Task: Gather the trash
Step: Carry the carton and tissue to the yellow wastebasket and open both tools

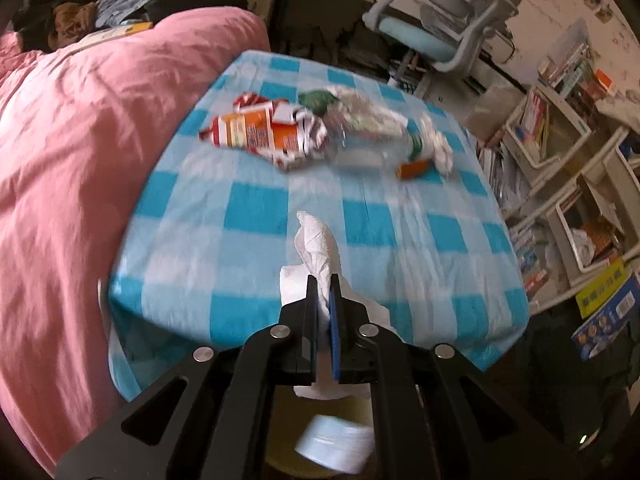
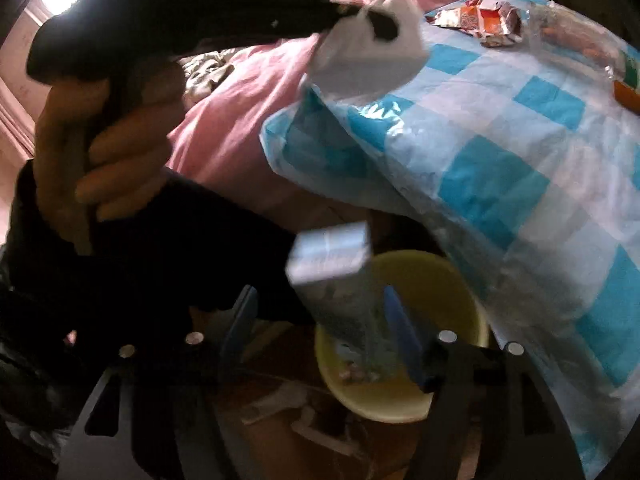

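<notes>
Currently we hold a white tissue (image 1: 316, 248) clamped between the jaws of the left gripper (image 1: 324, 284), raised above the near edge of the checked tablecloth (image 1: 248, 216). Our right gripper (image 2: 316, 320) has its jaws apart, and a small blue-grey carton (image 2: 332, 256) sits blurred between them over the yellow bin (image 2: 404, 400); we judge it is dropping in, though the blur leaves it unclear whether a finger touches it.

Step in hand, as we read it: dumping collected pieces into the bin, which stands on the floor below the near edge of the table. In the left view the carton (image 1: 336, 444) shows low down, beneath the gripper.

Next move likely calls for carrying the tissue over the bin mouth and opening the left jaws there.

Left on the table, far side: a crumpled orange and red wrapper (image 1: 260, 132), a clear plastic bag (image 1: 360, 116) with a green patch, a small orange packet (image 1: 414, 169) and another wad of white paper (image 1: 440, 148) to its right.

Around: pink duvet (image 1: 80, 168) on the left, a desk chair (image 1: 448, 28) far off, bookshelves (image 1: 560, 152) on the right.

In the way: the overhanging cloth partly hides the bin, and both grippers crowd the same spot.
</notes>
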